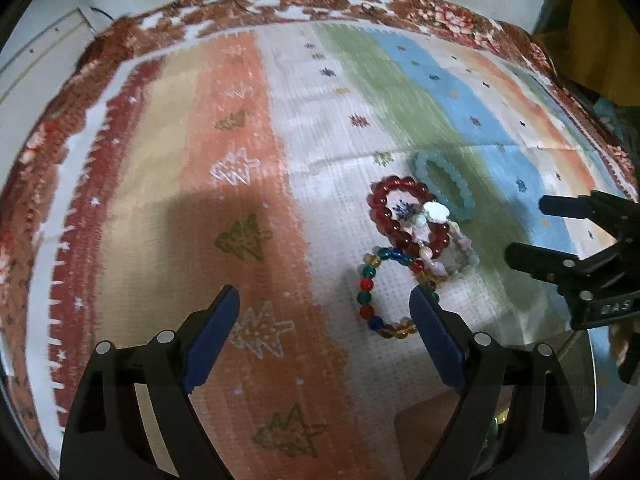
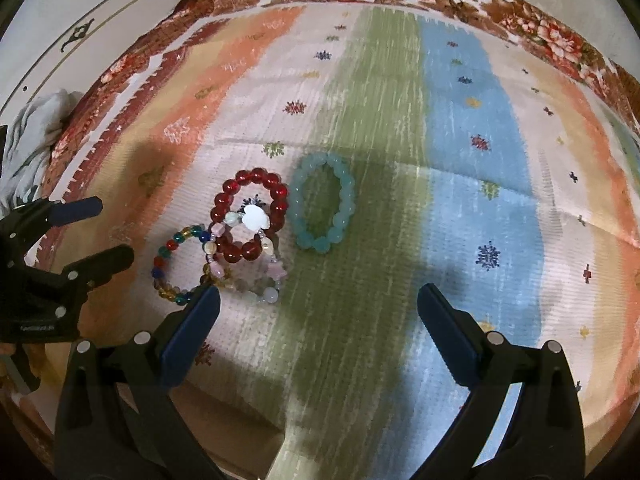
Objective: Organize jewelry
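Note:
Several bead bracelets lie together on a striped cloth. A dark red bracelet (image 1: 404,216) (image 2: 250,214), a multicoloured one (image 1: 372,292) (image 2: 176,268) and a pale pink one with a white charm (image 1: 448,248) (image 2: 256,272) overlap. A light blue bracelet (image 1: 444,184) (image 2: 322,206) lies beside them. My left gripper (image 1: 324,308) is open and empty, hovering left of the pile; it also shows in the right wrist view (image 2: 108,232). My right gripper (image 2: 318,304) is open and empty, near side of the pile; the left wrist view shows it (image 1: 528,232) at the right.
The striped cloth (image 1: 240,160) (image 2: 460,160) covers a table with a red floral border (image 1: 280,0) (image 2: 540,32). A wall stands behind. A crumpled grey cloth (image 2: 36,136) lies off the left edge.

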Tool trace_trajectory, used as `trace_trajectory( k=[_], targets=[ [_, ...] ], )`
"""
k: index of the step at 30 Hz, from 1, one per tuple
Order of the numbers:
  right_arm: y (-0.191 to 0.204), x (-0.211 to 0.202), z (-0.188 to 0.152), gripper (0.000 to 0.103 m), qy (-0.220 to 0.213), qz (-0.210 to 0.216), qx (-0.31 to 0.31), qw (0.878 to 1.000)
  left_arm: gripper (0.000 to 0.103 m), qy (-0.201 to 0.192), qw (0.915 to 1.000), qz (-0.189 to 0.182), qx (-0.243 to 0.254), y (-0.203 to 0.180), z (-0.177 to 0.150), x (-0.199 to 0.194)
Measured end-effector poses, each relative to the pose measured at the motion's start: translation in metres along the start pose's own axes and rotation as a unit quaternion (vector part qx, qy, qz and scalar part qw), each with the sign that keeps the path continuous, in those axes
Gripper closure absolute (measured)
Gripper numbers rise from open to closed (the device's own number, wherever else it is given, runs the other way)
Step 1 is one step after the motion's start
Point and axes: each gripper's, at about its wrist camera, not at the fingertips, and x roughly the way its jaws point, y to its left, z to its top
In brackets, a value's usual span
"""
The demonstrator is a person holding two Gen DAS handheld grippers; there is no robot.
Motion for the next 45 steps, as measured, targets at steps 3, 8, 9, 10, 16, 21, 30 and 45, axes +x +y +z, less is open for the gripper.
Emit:
trace_trajectory(
  k=[3,8,9,10,16,21,30,45],
  targets=[
    [0.0,0.009,0.002,0.005,0.009,-0.005,-0.004,1.0,0.018,0.01,0.9999,-0.003,0.001,0.0,0.001,0.007],
    [-0.001,0.02,0.004,0.005,0.021,-0.008,-0.007,1.0,0.018,0.027,0.9995,-0.005,0.014,-0.003,0.001,0.018],
    [-0.001,0.022,0.004,0.005,0.023,-0.009,-0.008,1.0,0.018,0.029,0.9994,-0.01,0.013,-0.003,0.001,0.02],
    [0.0,0.024,0.004,0.005,0.023,-0.011,-0.01,1.0,0.018,0.032,0.9993,-0.016,0.011,-0.003,0.001,0.021],
    [0.0,0.037,0.006,0.006,0.034,-0.013,-0.017,0.999,0.019,0.046,0.9987,-0.015,0.018,-0.001,0.007,0.035],
    [-0.002,0.048,0.01,0.007,0.046,-0.022,-0.015,0.999,0.019,0.055,0.998,0.006,0.032,-0.001,0.007,0.046],
    [-0.003,0.055,0.013,0.016,0.05,-0.027,-0.018,0.998,0.021,0.052,0.9977,0.015,0.041,0.004,0.013,0.053],
    [0.0,0.052,0.016,0.048,0.049,-0.019,-0.029,0.998,0.047,0.047,0.9975,0.021,0.049,0.004,0.015,0.051]
  ],
)
